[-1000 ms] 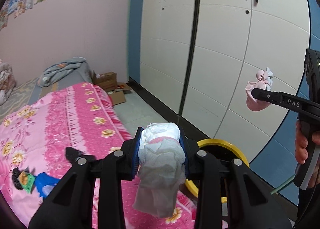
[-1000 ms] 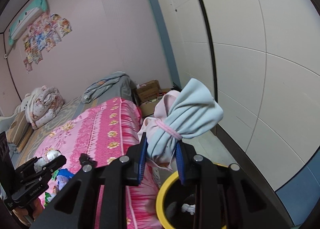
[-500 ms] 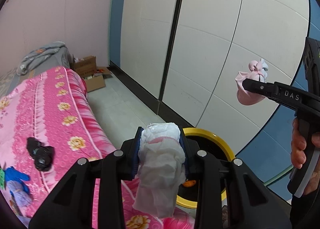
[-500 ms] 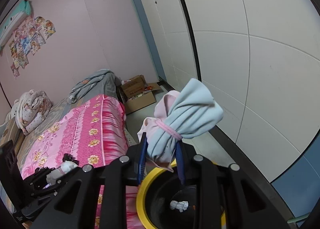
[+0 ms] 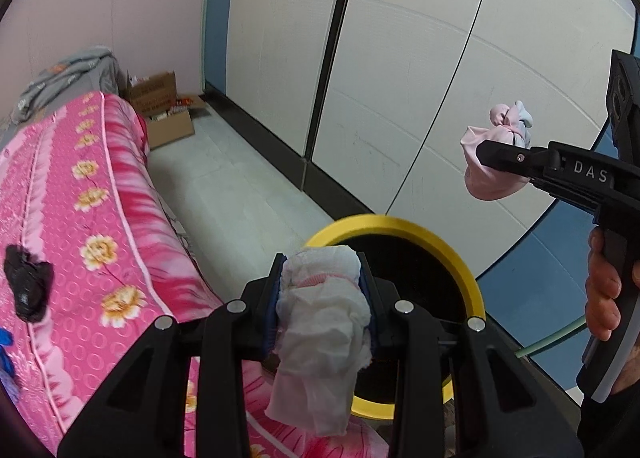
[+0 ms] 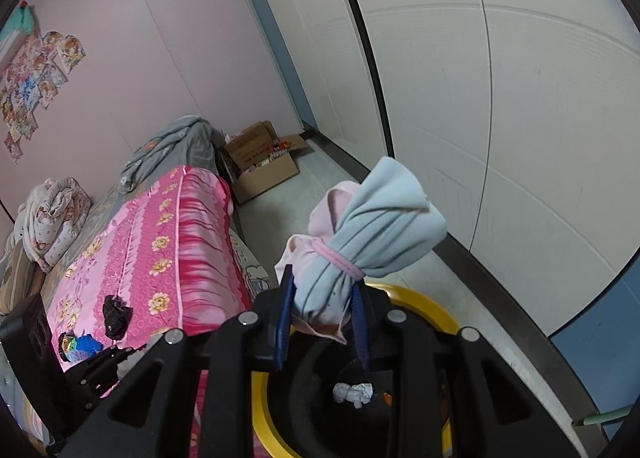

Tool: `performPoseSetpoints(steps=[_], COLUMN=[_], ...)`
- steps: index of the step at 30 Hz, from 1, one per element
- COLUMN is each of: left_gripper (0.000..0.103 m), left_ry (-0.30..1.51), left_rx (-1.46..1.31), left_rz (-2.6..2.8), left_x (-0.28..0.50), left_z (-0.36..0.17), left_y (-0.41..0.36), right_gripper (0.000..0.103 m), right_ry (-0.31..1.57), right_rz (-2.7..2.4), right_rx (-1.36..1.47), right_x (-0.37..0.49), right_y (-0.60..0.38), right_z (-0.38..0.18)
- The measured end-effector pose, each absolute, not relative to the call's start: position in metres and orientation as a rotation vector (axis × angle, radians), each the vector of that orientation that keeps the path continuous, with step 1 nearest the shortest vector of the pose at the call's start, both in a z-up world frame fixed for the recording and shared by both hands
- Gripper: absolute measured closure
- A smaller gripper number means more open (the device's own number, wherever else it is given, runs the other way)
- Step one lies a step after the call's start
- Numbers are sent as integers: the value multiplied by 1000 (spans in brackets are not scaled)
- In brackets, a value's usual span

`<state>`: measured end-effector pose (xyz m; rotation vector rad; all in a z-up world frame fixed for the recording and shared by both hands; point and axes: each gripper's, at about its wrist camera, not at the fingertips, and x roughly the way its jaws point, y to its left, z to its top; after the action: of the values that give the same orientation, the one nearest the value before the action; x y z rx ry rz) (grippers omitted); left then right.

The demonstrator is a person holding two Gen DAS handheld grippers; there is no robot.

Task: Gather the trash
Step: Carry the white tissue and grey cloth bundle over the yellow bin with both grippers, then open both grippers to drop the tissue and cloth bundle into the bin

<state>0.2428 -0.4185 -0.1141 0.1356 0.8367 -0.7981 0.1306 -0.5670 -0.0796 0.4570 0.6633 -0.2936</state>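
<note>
My left gripper (image 5: 322, 290) is shut on a crumpled white wad (image 5: 320, 322) with a pink band, whose loose end hangs below the jaws. It hovers over the near rim of a yellow-rimmed black bin (image 5: 404, 225) beside the bed. My right gripper (image 6: 322, 314) is shut on a pink and pale blue cloth bundle (image 6: 360, 242) tied with a pink band, held above the same bin (image 6: 424, 302). In the left wrist view that right gripper (image 5: 486, 155) and its bundle (image 5: 488, 169) hang higher, to the right of the bin. White crumpled paper (image 6: 354, 392) lies inside the bin.
A bed with a pink flowered cover (image 5: 80, 217) fills the left side, with a black crumpled item (image 6: 116, 316) and a blue one (image 6: 86, 344) on it. An open cardboard box (image 6: 264, 169) sits on the floor by the wardrobe doors (image 6: 500, 97). A person's hand (image 5: 608, 286) grips the right handle.
Both grippers have come down and forward toward the bin, which now looks larger and closer in both views. Each keeps its hold on its bundle.
</note>
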Motion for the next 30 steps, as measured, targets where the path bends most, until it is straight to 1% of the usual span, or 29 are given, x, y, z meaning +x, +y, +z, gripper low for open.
performPoseSetpoints(steps=[5, 10, 15, 16, 18, 20, 22, 25, 28, 30], left_gripper=[71, 69, 61, 58, 56, 53, 46, 40, 34, 34], left_ry=[870, 877, 879, 877, 872, 868, 861, 837, 814, 803], left_rx=[148, 162, 159, 157, 154, 152, 149, 138, 124, 115], left_rz=[-813, -840, -844, -842, -838, -833, -832, -823, -804, -789], left_x=[241, 238, 238, 238, 238, 238, 236, 234, 234, 236], left_z=[-131, -137, -136, -136, -134, -131, -127, -117, -105, -98], left_y=[-427, -433, -433, -432, -431, -429, -425, -417, -406, -396], right_gripper=[78, 78, 75, 73, 63, 58, 57, 53, 53, 53], right_ry=[719, 732, 740, 742, 744, 740, 738, 730, 705, 684], right_rz=[-293, -284, -282, -283, -287, -299, -308, -323, -339, -343], right_rx=[505, 521, 520, 521, 528, 530, 528, 524, 504, 491], right_x=[132, 130, 129, 128, 126, 123, 120, 116, 109, 105], right_y=[-577, -579, -580, -581, -582, -583, -583, -582, -577, -573], right_z=[-103, -110, -110, -110, -110, -109, -107, -103, -94, -86])
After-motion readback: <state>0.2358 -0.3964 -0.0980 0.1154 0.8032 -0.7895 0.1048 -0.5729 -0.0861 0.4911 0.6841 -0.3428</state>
